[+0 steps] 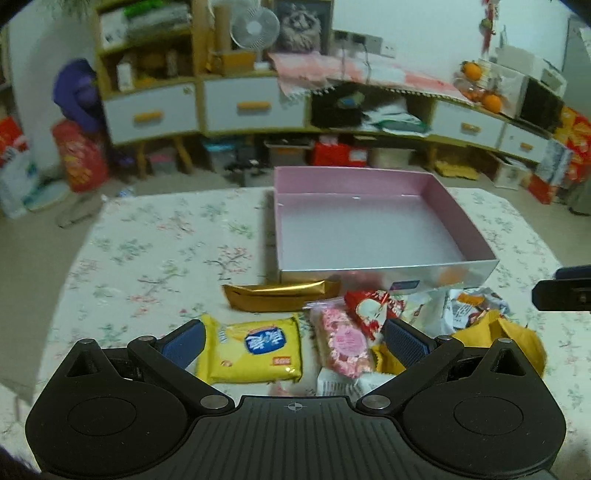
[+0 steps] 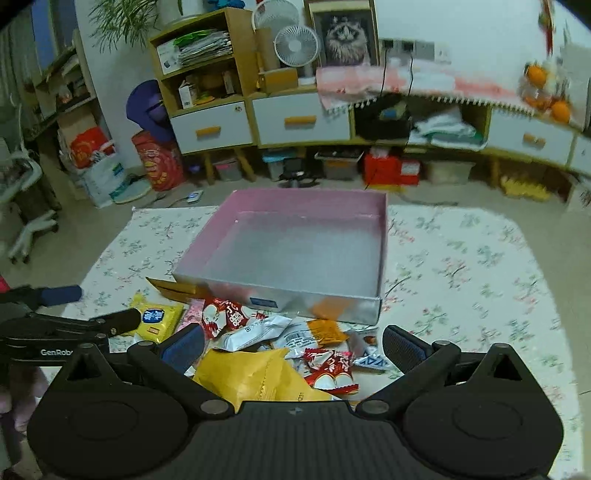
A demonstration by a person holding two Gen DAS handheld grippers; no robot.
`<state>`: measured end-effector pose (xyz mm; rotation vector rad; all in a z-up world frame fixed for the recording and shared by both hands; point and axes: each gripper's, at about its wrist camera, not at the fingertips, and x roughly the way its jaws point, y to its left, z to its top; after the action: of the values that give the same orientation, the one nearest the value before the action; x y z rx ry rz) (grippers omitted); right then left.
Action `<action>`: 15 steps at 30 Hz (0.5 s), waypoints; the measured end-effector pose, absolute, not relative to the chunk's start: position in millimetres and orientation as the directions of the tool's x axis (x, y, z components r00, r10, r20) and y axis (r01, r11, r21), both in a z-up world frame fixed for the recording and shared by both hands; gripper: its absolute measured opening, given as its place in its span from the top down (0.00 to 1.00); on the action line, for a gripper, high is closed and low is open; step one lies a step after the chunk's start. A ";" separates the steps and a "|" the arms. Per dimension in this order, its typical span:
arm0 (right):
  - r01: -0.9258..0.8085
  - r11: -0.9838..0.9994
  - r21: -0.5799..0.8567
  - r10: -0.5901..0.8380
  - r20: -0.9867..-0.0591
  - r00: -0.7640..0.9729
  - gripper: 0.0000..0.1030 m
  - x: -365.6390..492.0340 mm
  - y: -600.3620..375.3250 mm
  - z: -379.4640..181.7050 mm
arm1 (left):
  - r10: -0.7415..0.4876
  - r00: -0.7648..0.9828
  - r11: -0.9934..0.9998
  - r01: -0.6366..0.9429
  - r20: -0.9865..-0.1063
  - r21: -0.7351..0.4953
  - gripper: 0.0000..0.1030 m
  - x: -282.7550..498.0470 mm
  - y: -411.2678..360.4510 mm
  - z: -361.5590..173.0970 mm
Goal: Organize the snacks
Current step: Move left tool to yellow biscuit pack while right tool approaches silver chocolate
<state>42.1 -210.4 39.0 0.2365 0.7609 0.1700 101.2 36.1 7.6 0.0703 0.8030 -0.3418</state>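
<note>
Left tongs wide open, holding nothing, hovering low over the near-left part of the snack pile; blue pads spread either side of a yellow packet with a blue label and a pink-and-white wrapped snack. Gold wrapped bar lies just beyond the yellow packet, close to the front wall of the box. Red-and-white packet sits beside the pink one, partly on white wrappers.

Pink-lined box, silver outside, lid off, nothing inside it, sits on the floral-cloth worktop right behind the pile; pile touches or nearly touches its front wall.

Right tongs also wide open and empty, over the right part of the pile: big yellow bag directly under them, red-and-white candy packets just right of it, white wrappers and an orange packet between the bag and the box. Left tongs show at the left edge of the right wrist view, beside the yellow packet.

All snacks on the worktop, none in the box. Background blurred: drawer cabinet, fan, cat picture
</note>
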 end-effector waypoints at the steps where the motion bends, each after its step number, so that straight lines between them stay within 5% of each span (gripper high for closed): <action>1: -0.071 0.951 0.302 0.264 -0.667 0.696 0.27 46.3 -215.0 37.0 | -0.285 0.638 0.939 0.335 -0.715 -0.075 0.00 105.3 37.2 6.2; 15: 0.129 0.905 0.406 0.262 -0.769 0.584 0.46 81.1 -266.0 -11.6 | -0.327 0.552 0.939 0.277 -0.767 -0.202 0.03 145.9 68.8 -32.7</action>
<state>81.1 -266.0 -11.6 0.4506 0.9530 0.0805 145.9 68.8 -32.7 -0.0599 0.9192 -0.3574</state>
